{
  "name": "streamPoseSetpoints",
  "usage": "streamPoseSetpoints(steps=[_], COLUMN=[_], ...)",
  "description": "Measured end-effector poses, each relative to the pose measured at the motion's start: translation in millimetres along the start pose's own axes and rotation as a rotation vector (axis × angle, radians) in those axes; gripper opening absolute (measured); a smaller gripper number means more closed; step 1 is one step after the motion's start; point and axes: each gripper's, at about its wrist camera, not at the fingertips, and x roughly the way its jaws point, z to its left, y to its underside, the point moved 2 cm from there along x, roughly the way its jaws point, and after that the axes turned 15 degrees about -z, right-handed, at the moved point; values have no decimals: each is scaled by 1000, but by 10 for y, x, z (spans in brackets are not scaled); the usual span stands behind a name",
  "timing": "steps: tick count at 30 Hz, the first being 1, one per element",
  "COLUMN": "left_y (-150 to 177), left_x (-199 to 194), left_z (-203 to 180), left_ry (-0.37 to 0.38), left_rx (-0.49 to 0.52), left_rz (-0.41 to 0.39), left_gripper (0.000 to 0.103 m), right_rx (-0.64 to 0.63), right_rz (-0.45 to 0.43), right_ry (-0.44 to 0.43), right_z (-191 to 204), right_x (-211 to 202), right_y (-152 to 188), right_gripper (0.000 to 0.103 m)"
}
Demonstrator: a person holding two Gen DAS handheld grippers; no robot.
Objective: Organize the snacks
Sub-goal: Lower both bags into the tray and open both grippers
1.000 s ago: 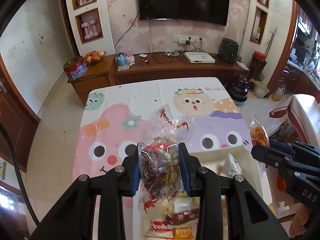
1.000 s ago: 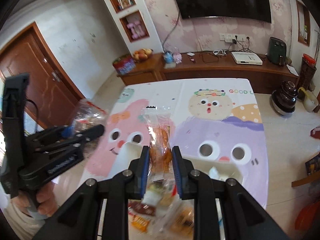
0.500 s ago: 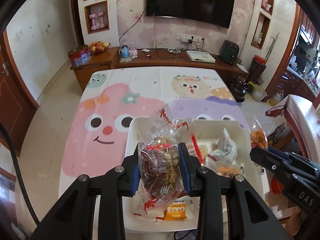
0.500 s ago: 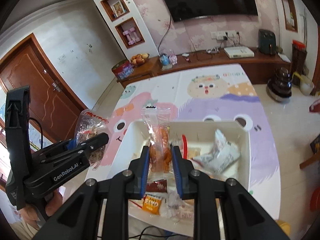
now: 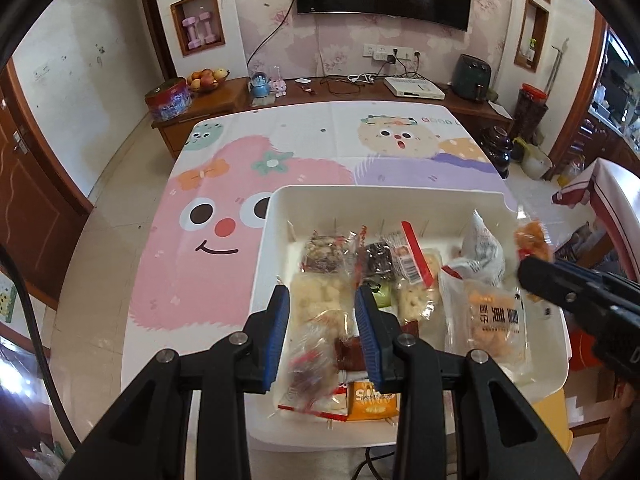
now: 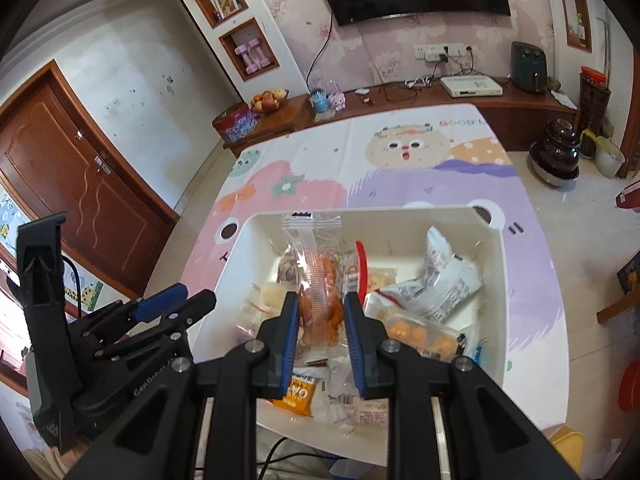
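A white bin (image 5: 280,208) (image 6: 496,280) on the table's near end holds several wrapped snacks. My left gripper (image 5: 322,332) is open and empty above the bin's left side; a clear pack of brown pieces (image 5: 312,368) lies blurred below it among the other snacks. My right gripper (image 6: 321,332) is shut on a clear packet of orange snacks (image 6: 320,296) and holds it over the bin. In the left wrist view the right gripper (image 5: 528,270) shows at the bin's right edge with the orange packet (image 5: 532,240).
The table (image 5: 248,184) wears a cartoon cloth in pink and purple. A wooden sideboard (image 5: 360,92) with a fruit bowl (image 5: 206,80) and red tin (image 5: 168,100) stands behind. A white bag (image 6: 444,280) and orange packet (image 6: 298,394) lie in the bin.
My left gripper has opened and let go of the pack of brown pieces, which has dropped into the bin. Both grippers have pulled back, so the bin shows nearer. The right still holds its packet.
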Motion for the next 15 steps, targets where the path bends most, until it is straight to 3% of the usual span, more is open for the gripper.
streamPoseSetpoints(steps=[4, 6, 7, 8, 15], left_y=[41, 64, 72, 80, 102], left_x=[20, 53, 73, 81, 90], left_z=[-47, -53, -48, -44, -1], left_ry=[5, 1, -1, -5, -17], left_rx=[2, -5, -13, -18, -47], left_rz=[14, 37, 49, 54, 74], left_gripper=[34, 52, 68, 78, 84], right_rx=[-24, -50, -56, -59, -83], right_rz=[36, 57, 60, 60, 32], right_ry=[-1, 12, 19, 26, 60], right_z=[59, 98, 111, 117, 132], right_x=[86, 121, 131, 130, 76], right_y=[75, 110, 119, 126, 116], right_gripper=[26, 27, 28, 32, 39])
